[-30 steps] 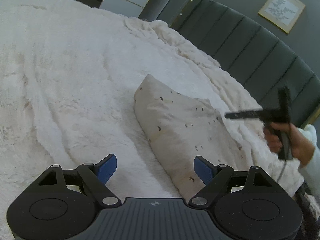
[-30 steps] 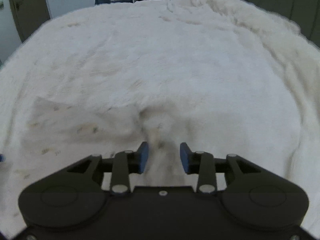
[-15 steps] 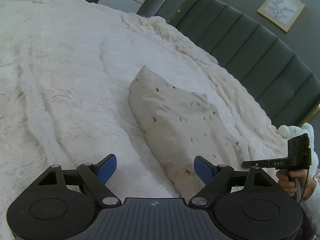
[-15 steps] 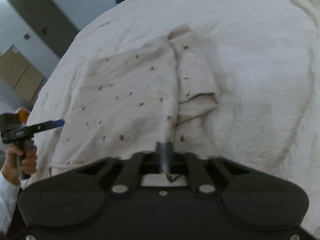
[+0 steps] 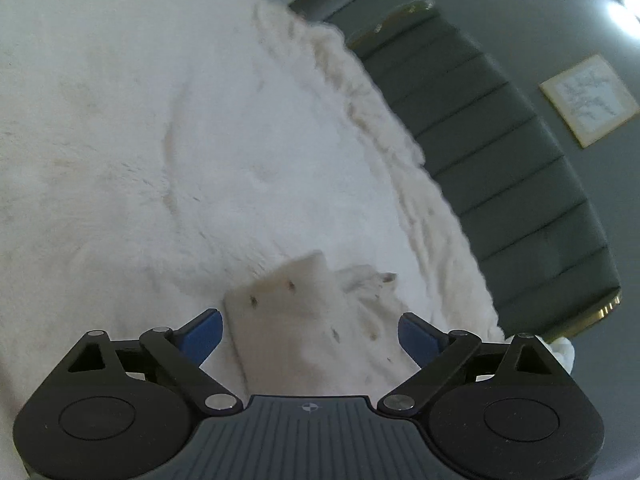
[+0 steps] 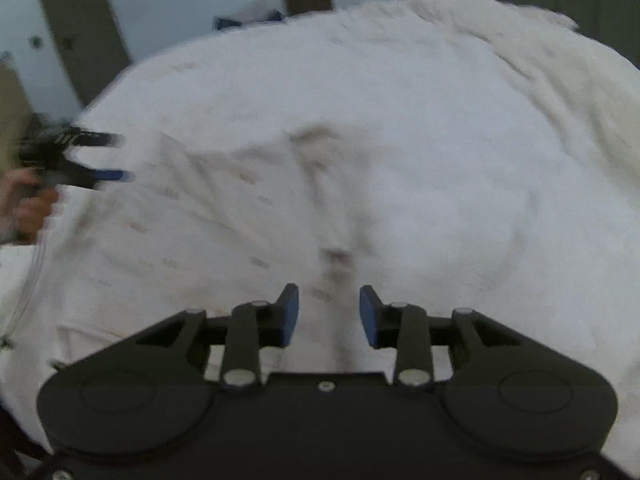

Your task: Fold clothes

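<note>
A cream garment (image 5: 296, 320) with small dark marks lies folded on the white fluffy blanket (image 5: 160, 160). Its far corner sits between the wide-open fingers of my left gripper (image 5: 310, 336), which hold nothing. In the right wrist view the same garment (image 6: 200, 220) spreads out, blurred, to the left and ahead. My right gripper (image 6: 329, 316) hovers over its right edge, open, with nothing between the pads. The left gripper (image 6: 116, 158) shows at the far left over the garment's edge, jaws apart, held by a hand (image 6: 24, 204).
A dark padded headboard (image 5: 500, 168) runs along the bed's right side, with a framed picture (image 5: 588, 100) on the grey wall behind. Across the bed stand a pale wall and a dark door frame (image 6: 80, 32). The blanket (image 6: 440, 140) stretches widely around the garment.
My right gripper was shut half a second ago and now stands open, lower and nearer the garment. The left gripper has dropped closer, so only the garment's far corner shows.
</note>
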The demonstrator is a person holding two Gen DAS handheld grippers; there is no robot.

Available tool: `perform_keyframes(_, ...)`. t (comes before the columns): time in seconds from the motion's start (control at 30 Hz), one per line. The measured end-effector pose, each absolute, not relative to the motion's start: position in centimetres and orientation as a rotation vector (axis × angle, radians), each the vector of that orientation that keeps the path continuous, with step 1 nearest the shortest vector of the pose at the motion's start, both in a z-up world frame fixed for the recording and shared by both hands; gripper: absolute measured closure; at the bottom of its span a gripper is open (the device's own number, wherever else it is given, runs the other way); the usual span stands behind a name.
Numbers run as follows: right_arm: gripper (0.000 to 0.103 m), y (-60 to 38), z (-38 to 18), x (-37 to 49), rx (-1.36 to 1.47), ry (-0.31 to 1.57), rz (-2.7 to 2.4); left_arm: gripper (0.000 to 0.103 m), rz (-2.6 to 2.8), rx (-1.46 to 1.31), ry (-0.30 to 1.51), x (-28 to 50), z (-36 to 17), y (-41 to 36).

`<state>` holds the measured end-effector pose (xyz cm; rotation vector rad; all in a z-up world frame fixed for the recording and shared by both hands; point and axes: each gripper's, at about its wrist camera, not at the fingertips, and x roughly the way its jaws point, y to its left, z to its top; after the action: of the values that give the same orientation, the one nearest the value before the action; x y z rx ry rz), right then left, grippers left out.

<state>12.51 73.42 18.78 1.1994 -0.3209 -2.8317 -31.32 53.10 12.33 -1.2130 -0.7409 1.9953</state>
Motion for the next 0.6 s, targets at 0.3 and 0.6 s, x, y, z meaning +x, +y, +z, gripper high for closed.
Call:
perform_keyframes(0.3,0.058,74.1,17.4,-0.3,0.955,-0.357,-2.879,0.025,1.864,-1.268,-0.875,-33.4,6.8,55.1)
perform_keyframes(0.6,0.103,74.3,14.8,-8.6,1.055,-0.304,-2.919,0.040,1.880,-1.205,-0.971,-33.3,6.7,54.1)
